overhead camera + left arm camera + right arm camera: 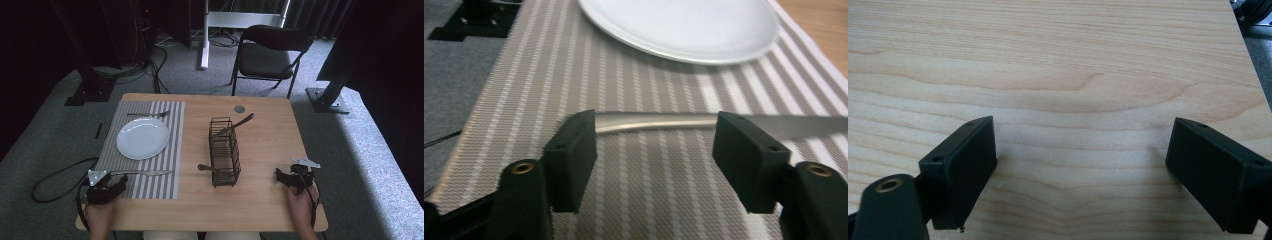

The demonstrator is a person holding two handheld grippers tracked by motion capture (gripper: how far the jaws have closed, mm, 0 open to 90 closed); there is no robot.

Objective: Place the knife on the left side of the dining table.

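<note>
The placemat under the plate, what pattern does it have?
The placemat has grey and white woven stripes, clearest in the left gripper view.

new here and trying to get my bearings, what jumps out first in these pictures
The round white plate on the grey striped placemat at the table's left catches the eye first, with a silver fork beyond it and a silver table knife in front. Mid-table stands a black wire cutlery basket with utensil handles poking out. The left gripper hovers with open jaws over the knife's handle, and the right gripper sits open over bare light wooden table.
</note>
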